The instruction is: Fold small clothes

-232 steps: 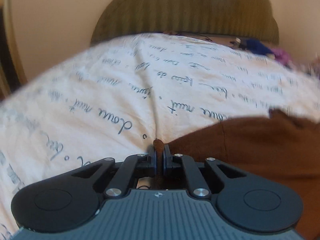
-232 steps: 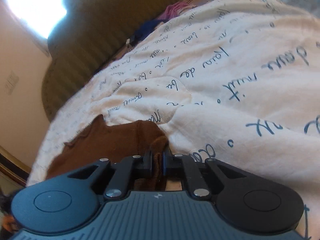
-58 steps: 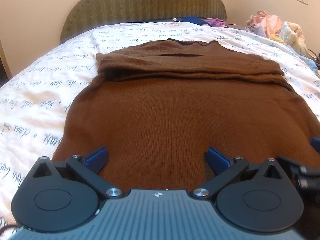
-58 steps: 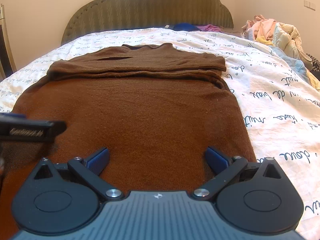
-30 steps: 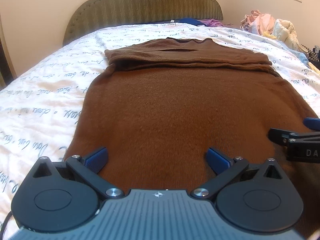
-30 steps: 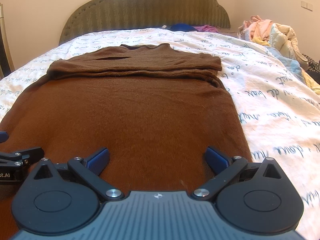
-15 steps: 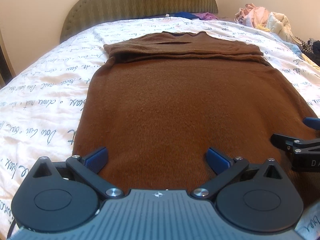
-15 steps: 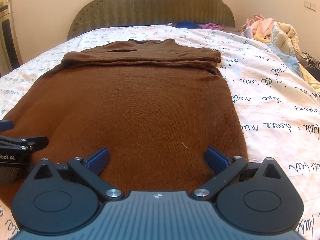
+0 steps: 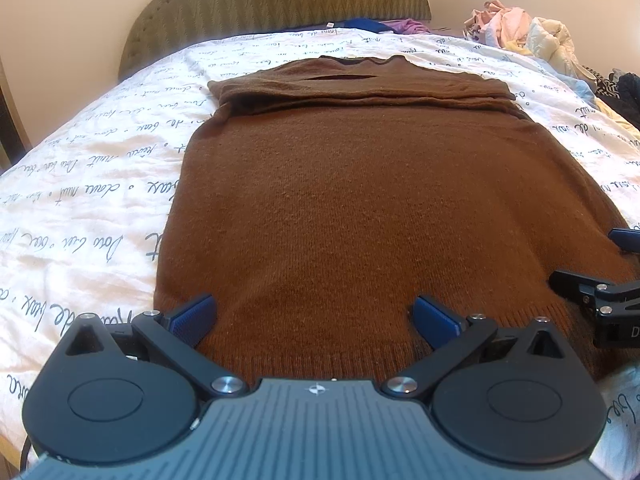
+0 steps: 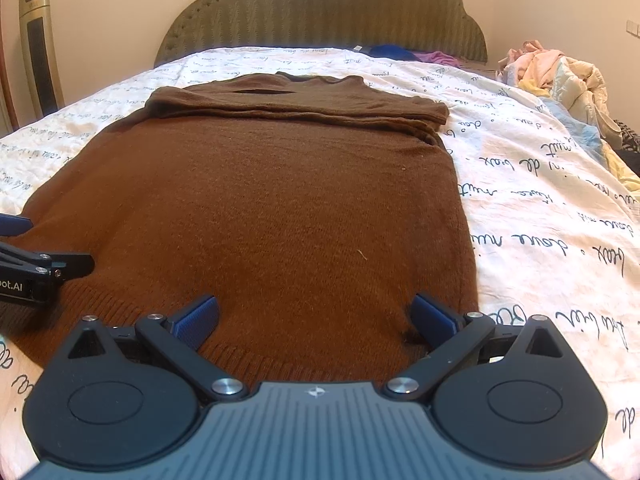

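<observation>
both hand-held grippers are spread wide over the near hem of the brown sweater (image 9: 360,208), left hand-held gripper (image 9: 314,318) beside right hand-held gripper (image 10: 316,318). sweater lies flat on the bed (image 9: 92,200) ahead, sleeves folded across its far end.

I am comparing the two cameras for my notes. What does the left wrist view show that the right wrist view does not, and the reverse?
Only the left wrist view shows the sheet to the left of the sweater and the right tongs at its right edge.

Only the right wrist view shows the tall gold appliance by the wall and the left tongs.

Both show the brown sweater lying flat with its sleeves folded across the chest, the green headboard, the clothes pile, and open tongs over the hem.
</observation>
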The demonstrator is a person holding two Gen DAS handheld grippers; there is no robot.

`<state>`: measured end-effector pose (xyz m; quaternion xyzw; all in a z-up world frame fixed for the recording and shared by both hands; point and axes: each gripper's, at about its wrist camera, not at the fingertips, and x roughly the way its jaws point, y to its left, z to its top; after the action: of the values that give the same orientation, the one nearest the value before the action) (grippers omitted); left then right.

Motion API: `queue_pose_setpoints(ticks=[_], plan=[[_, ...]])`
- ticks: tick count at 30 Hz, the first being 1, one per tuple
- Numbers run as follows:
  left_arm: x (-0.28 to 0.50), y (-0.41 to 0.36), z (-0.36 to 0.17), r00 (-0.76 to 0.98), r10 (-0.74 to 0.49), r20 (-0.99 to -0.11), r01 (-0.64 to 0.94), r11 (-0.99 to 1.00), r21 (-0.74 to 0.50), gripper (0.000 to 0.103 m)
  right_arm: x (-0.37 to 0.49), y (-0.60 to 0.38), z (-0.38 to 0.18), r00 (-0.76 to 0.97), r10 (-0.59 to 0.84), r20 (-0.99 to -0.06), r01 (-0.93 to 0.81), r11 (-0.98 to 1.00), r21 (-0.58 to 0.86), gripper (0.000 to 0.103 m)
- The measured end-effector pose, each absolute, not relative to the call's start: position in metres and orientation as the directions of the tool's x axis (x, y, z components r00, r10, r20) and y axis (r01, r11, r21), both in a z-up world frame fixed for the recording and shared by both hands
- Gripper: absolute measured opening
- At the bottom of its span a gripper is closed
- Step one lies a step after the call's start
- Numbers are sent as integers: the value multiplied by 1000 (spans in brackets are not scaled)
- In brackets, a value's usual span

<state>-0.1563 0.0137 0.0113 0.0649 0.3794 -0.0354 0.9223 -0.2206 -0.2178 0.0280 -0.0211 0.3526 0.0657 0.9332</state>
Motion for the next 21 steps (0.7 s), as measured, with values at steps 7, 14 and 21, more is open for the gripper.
queue_pose_setpoints(ticks=[7, 14, 21], plan=[[-164, 15, 12, 709, -10, -705, 109, 990, 95, 103, -228, -218, 30, 740, 99, -665, -127, 992, 6, 103], [-178, 23, 16, 713, -15, -701, 113, 989, 93, 103, -239, -221, 32, 735, 107, -669, -136, 991, 9, 103], [-223, 106, 36, 678, -115, -726, 98, 993, -66, 103, -275, -261, 64, 632, 313, -709, -273, 946, 174, 103]])
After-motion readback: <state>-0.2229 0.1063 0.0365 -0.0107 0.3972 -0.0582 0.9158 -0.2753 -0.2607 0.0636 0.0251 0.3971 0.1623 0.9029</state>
